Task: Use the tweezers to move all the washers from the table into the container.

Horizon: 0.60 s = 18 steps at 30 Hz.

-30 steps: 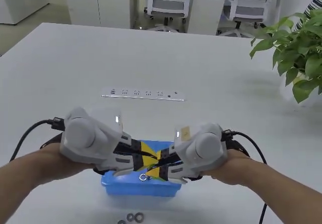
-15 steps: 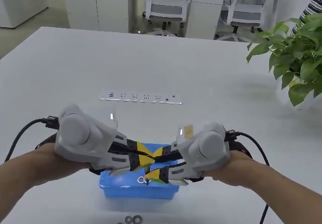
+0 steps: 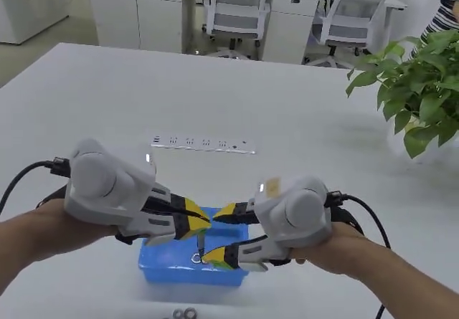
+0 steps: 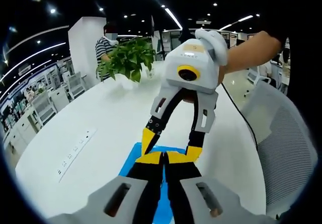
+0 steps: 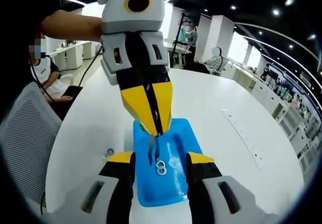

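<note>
Bright, even overhead office light; fisheye warp in both gripper views.

A power strip (image 3: pixel 203 143) lies flat, a leafy plant (image 3: pixel 419 89) to its right, probably two office chairs (image 3: pixel 233 14) beyond

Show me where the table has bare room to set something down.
Bare: the table beyond the power strip, and between that strip and the plant. Crowded: the near edge, left gripper and right gripper over the container, washers before it.
</note>
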{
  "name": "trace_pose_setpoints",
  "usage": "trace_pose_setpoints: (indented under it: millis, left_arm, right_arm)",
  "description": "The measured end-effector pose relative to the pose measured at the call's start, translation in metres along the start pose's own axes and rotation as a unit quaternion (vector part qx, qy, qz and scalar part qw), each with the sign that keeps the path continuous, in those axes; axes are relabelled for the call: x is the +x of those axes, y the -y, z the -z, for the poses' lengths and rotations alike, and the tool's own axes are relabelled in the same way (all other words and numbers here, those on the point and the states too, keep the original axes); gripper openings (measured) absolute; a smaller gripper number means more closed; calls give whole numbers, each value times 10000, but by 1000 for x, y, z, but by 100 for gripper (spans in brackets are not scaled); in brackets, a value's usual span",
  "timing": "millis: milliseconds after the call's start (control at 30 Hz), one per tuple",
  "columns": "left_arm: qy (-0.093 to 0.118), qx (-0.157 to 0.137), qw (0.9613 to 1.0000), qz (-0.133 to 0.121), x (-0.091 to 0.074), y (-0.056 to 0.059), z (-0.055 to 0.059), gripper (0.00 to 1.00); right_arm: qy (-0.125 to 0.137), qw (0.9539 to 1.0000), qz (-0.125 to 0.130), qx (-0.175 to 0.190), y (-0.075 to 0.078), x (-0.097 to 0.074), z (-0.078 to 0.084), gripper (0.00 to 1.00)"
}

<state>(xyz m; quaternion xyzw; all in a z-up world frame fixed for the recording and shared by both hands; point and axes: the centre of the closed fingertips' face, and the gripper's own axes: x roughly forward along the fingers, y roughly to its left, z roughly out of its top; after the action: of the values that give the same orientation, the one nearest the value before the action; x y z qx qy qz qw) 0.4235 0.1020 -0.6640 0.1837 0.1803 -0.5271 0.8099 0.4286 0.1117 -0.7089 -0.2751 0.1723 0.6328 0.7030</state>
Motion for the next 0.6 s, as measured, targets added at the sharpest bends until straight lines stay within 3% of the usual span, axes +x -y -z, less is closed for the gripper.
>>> trace_pose_setpoints:
  millis: [67,233,600]
  left_arm:
    - [-47,69,10000,-32,-1,1,0,4]
    - [-47,58,9999,-93,-8,3,-3,4]
    - [-74,-77,9997,-210,-21,6,-4,4]
  right_arm:
    - [-85,9998,168,86,5,-4,1,46]
    - [-9,9986,455,284,11,-17,-1,59]
    - [-23,9941,864,650,12,-43,11,81]
